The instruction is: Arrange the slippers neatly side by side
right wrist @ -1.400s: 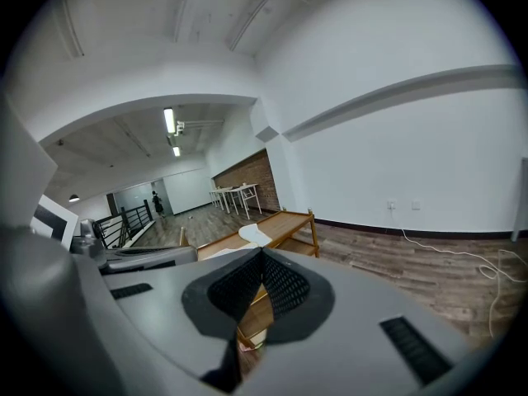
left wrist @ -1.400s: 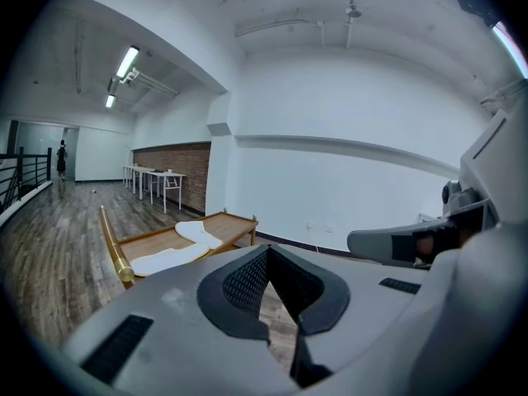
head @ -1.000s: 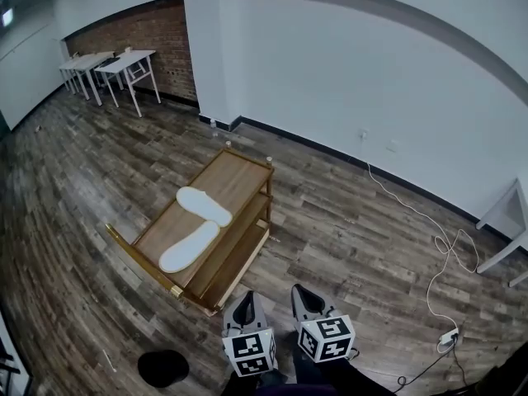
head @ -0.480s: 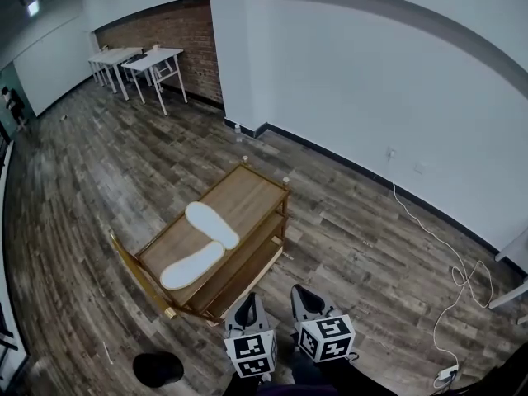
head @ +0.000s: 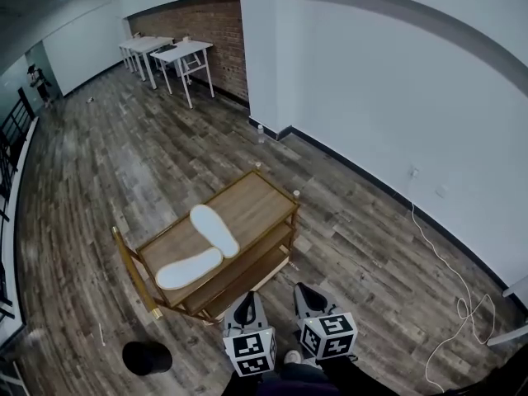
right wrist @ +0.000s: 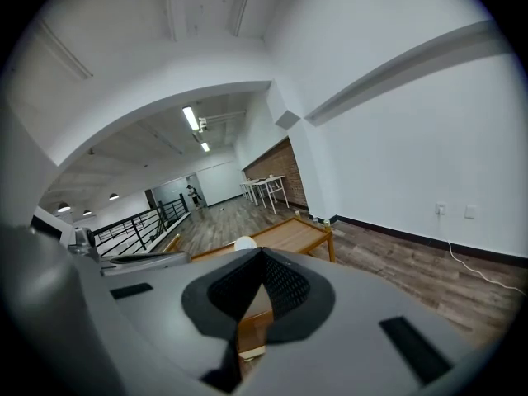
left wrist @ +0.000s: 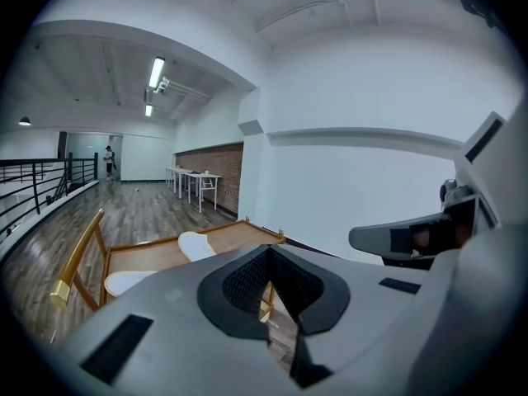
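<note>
both slippers sit on the top shelf of the wooden cart (head: 256,200), toward its handle end: one slipper (head: 214,230) angles across the middle, and the other slipper (head: 189,269) lies along the near edge, with their ends almost meeting in a crooked v. the left gripper (head: 245,305) and right gripper (head: 307,297) hang side by side over the floor, just off the cart's near edge and clear of both slippers. each has its jaws pressed together on nothing.
</note>
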A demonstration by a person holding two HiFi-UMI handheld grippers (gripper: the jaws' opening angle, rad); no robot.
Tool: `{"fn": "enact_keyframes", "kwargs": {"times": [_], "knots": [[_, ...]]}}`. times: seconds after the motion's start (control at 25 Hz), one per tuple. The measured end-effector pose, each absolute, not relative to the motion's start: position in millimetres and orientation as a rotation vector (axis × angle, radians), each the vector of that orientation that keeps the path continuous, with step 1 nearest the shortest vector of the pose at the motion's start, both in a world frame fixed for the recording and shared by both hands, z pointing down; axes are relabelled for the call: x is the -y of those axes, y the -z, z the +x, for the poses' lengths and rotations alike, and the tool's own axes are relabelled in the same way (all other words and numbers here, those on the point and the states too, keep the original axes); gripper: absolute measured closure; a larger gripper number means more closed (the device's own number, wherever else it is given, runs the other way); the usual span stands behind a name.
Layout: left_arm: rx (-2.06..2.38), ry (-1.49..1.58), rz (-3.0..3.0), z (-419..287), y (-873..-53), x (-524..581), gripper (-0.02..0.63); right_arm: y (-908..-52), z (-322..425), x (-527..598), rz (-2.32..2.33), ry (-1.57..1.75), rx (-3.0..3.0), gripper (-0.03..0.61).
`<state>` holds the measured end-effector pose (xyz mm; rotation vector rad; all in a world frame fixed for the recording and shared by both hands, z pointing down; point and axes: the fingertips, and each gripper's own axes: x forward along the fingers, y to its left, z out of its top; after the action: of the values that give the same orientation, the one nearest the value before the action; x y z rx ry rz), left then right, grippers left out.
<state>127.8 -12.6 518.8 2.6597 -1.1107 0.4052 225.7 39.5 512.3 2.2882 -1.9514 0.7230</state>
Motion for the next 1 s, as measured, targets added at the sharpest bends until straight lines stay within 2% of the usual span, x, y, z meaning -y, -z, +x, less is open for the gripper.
{"fn": "enact_keyframes", "kwargs": {"times": [0.56,1.0], "knots": [[1.283,-0.403,2.547,115,-525,43,0.612,-519,217,0,2.133,-0.733,2.097,0.58],[1.337,-0.391,2.484,126,-527,125,0.614,-517,231,85,2.053,-0.723,2.139,0.58]]}}
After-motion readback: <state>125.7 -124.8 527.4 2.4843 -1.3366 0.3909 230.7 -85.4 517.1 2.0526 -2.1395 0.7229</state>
